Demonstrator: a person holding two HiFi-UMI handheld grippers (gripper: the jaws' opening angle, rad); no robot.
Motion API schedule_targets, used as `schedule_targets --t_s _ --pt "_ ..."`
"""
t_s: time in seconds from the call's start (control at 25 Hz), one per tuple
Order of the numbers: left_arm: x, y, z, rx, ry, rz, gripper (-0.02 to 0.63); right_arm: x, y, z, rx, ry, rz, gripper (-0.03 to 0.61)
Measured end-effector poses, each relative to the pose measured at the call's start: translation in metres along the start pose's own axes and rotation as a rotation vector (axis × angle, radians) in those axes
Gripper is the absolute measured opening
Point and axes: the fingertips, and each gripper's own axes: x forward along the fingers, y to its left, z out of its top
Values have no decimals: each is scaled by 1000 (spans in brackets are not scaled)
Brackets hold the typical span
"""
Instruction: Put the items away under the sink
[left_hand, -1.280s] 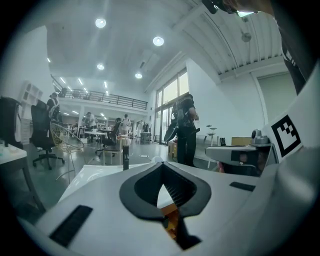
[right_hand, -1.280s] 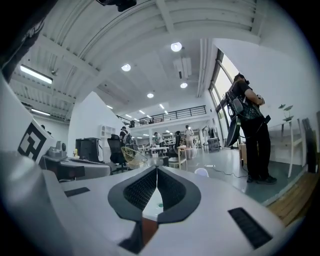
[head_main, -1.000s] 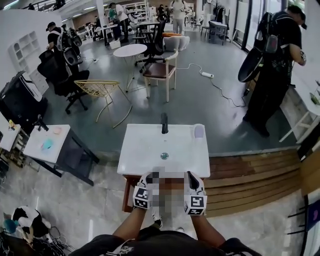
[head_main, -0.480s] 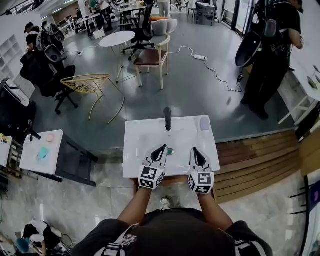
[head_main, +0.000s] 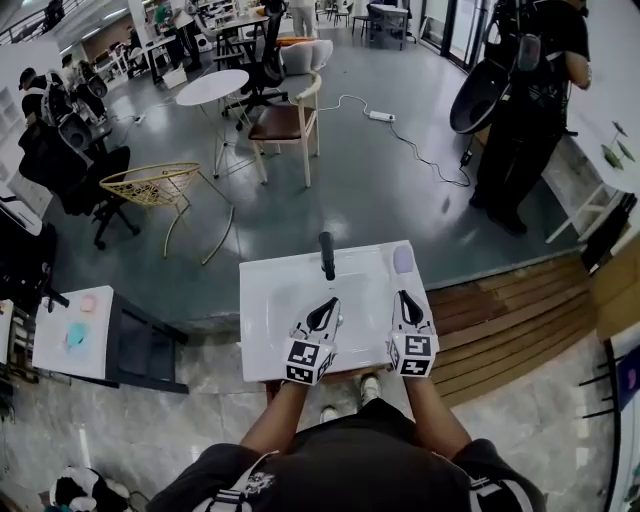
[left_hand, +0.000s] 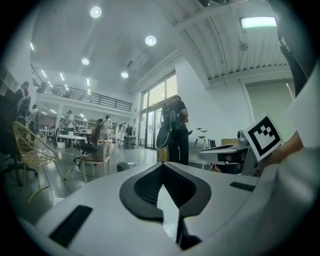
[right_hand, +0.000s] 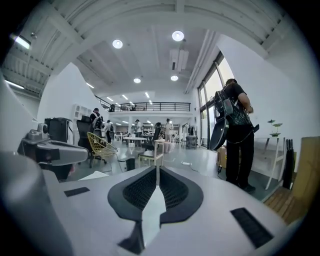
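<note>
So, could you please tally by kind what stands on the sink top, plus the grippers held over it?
grippers: 2, the left gripper and the right gripper
black faucet: 1
lilac item: 1
total: 4

I see a white sink top standing on a pale stone floor. A black tap rises upright at its far edge. A small lilac oval thing lies at its far right corner.

Counted, centre frame: one sink, one black faucet, one lilac oval item, two grippers: left gripper, right gripper. Upper left: one round table, one yellow wire chair.
</note>
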Motion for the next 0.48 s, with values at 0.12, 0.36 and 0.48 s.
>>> schedule_targets --t_s 0.12,0.36,0.48 --pt "17 6 -4 5 10 5 -2 17 -18 -2 -3 5 -21 25" --pt "64 28 5 52 3 39 -2 60 -44 -8 -38 21 15 25" --pt "92 27 2 51 25 41 -2 82 -61 -17 -37 51 27 25"
